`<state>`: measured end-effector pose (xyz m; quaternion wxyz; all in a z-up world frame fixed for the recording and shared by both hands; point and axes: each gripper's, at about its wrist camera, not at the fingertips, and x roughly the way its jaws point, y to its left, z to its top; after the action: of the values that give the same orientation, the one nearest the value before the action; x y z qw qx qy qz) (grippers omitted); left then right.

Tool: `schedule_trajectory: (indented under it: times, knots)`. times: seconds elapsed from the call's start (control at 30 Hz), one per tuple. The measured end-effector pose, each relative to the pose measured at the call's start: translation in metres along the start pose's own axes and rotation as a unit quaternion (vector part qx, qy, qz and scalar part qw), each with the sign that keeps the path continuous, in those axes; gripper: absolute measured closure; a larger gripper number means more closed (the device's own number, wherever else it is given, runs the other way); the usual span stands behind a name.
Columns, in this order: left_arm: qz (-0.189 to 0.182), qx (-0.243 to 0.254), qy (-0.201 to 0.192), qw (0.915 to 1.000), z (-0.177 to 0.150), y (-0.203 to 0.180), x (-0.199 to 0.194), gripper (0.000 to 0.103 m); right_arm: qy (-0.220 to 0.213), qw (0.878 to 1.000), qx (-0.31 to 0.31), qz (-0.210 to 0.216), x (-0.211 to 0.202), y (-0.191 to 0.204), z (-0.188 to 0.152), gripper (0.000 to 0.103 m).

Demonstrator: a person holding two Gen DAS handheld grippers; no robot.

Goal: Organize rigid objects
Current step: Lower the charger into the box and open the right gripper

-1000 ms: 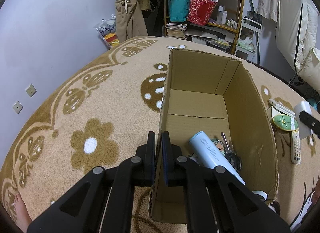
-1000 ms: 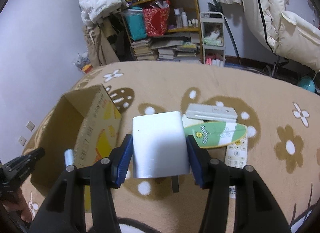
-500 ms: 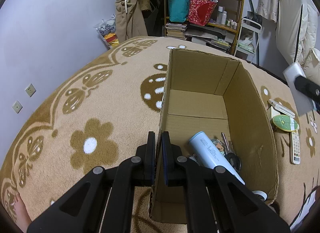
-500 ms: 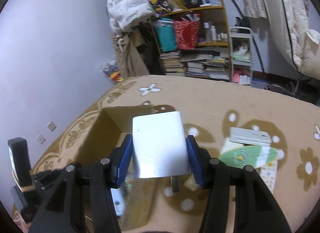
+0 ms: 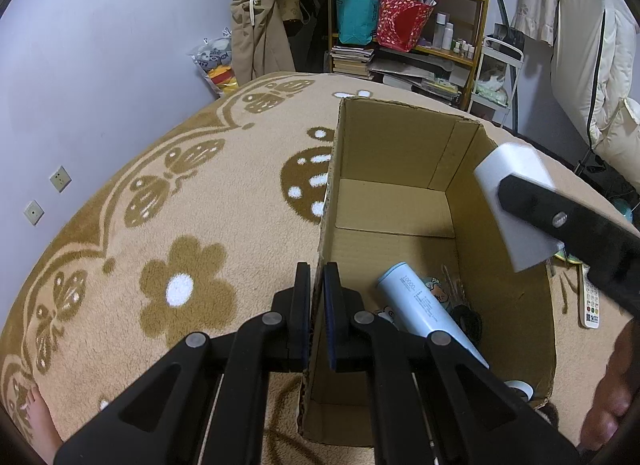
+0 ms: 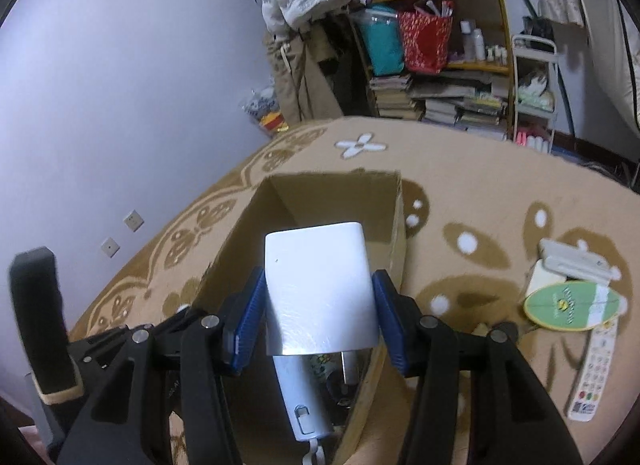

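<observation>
cardboard box [image 5: 400,193] wall sits pinched in the closed left gripper [image 5: 317,317]. right gripper [image 6: 318,319], half open, clamps the white charger [image 6: 320,289] above the box; releasing here could knock the power bank [image 5: 424,305] inside.

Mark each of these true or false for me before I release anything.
1. The left gripper is clamped on the brown cardboard box wall. True.
2. The right gripper is empty. False: it holds a white rectangular charger block.
3. The block hangs above the open box. True.
4. The box is empty. False: a pale blue cylindrical power bank lies inside.
5. The white remote control lies on the tan flower-patterned rug. True.
</observation>
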<state>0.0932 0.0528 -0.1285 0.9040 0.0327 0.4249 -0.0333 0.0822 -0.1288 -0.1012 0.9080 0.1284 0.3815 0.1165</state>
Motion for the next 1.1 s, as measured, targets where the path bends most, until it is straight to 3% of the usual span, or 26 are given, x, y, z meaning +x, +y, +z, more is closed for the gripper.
schedule_trajectory:
  times: [0.4,0.93,1.1]
  knots:
    - [-0.002,-0.001,0.0,1.0,0.0,0.001,-0.001,0.097,0.022,1.0,-0.012,0.002,0.011,0.006,-0.009,0.046]
    - [-0.002,-0.001,-0.001,1.0,0.0,0.001,-0.001,0.097,0.025,0.999,-0.021,-0.008,0.014,0.01,-0.01,0.045]
    - [-0.007,-0.001,0.001,1.0,0.0,0.001,-0.001,0.098,0.01,1.0,-0.008,0.012,0.007,0.006,-0.007,0.045]
